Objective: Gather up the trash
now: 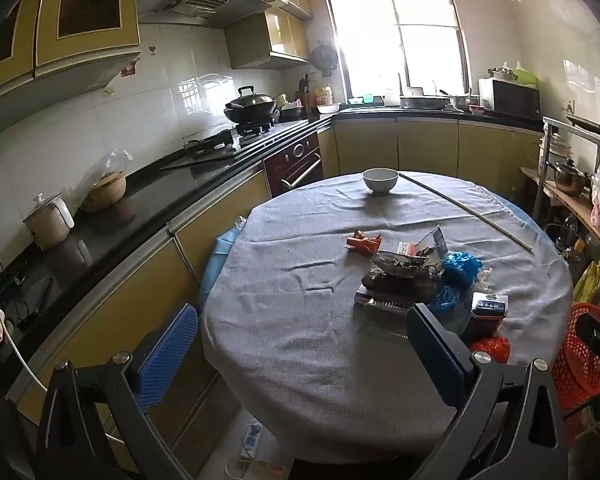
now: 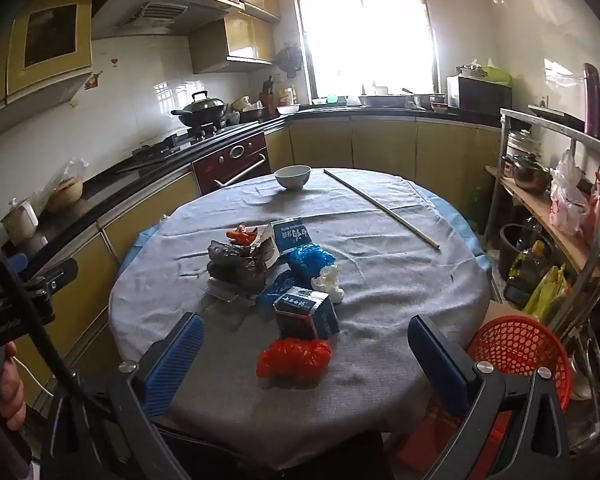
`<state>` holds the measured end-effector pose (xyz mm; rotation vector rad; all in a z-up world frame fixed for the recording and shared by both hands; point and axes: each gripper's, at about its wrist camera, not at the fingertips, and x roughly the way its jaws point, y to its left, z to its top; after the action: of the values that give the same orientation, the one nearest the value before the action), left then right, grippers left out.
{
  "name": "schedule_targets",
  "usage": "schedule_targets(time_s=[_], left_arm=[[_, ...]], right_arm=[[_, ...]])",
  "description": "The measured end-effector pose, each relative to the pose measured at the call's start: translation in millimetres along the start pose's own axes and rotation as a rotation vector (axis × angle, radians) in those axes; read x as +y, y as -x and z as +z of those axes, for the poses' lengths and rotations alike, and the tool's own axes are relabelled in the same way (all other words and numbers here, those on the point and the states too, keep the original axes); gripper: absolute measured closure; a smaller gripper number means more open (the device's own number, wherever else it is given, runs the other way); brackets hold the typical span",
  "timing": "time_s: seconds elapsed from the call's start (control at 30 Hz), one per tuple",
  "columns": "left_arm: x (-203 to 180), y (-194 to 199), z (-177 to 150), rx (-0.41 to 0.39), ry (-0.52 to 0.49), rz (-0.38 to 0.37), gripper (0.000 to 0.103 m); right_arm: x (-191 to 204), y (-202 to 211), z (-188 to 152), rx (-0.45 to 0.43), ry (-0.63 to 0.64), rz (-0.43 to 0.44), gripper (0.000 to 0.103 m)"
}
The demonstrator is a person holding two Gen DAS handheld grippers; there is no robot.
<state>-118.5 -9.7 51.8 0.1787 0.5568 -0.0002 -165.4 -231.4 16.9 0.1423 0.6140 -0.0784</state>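
Trash lies in a heap on a round table with a grey cloth (image 2: 400, 280): a red plastic bag (image 2: 294, 358), a dark blue carton (image 2: 306, 312), blue plastic (image 2: 310, 260), white crumpled paper (image 2: 330, 280), dark wrappers (image 2: 238, 266) and an orange wrapper (image 2: 242, 236). My right gripper (image 2: 306, 354) hangs open over the table's near edge, with the red bag between its blue pads but untouched. My left gripper (image 1: 300, 344) is open too, empty, left of the heap (image 1: 412, 276). A red mesh basket (image 2: 520, 348) stands by the table at the right.
A white bowl (image 2: 293, 177) and a long thin rod (image 2: 380, 208) lie at the table's far side. A black counter with a wok (image 1: 250, 106) runs along the left. A cluttered metal shelf (image 2: 556, 208) stands on the right. A hand (image 2: 14, 392) shows at the left edge.
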Motion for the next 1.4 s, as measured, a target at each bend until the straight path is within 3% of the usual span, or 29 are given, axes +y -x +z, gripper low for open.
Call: schedule_targets(time_s=[1.4], left_arm=[[-3,-5,-7,0.021,-0.022,-0.016,0.000]], right_arm=[[-10,-8,-5,0.014,-0.086,0.050,0.000]])
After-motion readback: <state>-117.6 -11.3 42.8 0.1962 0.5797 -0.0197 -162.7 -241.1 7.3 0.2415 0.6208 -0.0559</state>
